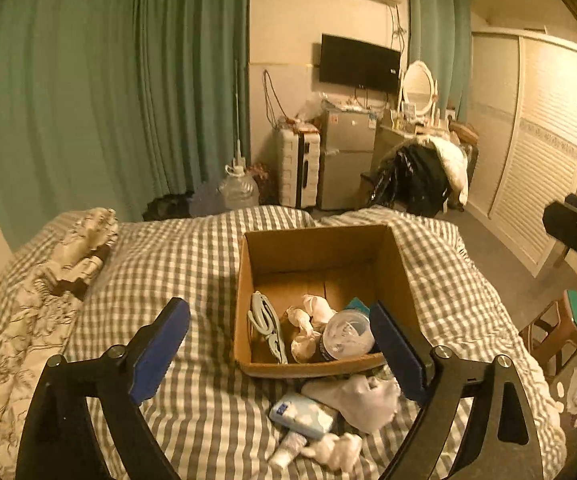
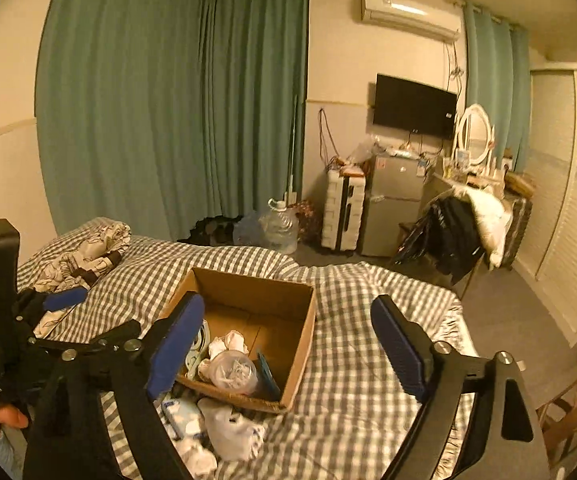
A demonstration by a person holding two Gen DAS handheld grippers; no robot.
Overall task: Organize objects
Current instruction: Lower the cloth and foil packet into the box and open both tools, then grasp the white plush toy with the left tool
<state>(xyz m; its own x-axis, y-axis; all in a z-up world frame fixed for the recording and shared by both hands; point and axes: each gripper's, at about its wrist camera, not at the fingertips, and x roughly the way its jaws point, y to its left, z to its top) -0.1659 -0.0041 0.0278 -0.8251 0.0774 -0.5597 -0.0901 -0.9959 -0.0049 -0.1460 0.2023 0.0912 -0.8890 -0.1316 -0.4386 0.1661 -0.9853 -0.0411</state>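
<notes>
Both my hand-held grippers – left (image 1: pixel 280 354), right (image 2: pixel 288 344) – hang open and empty above the bed (image 1: pixel 192 264). Next, I judge: lower squarely onto the tissue pack (image 1: pixel 303 415), just outside the cardboard box (image 1: pixel 398 264).

box (image 1: pixel 320 248) on bed (image 1: pixel 192 264) | jar (image 1: pixel 346 334) in box | packet (image 1: pixel 302 416) before box

Ahead of you long green curtains (image 2: pixel 168 112) cover the far wall, beside a white wall-mounted air conditioner (image 2: pixel 408 12) and a black flat television (image 2: pixel 414 106). Below it you see a small silver fridge (image 2: pixel 392 204), a white ribbed suitcase (image 2: pixel 342 212) just beside it, and a clear plastic water jug (image 2: pixel 282 228) on the floor.
</notes>
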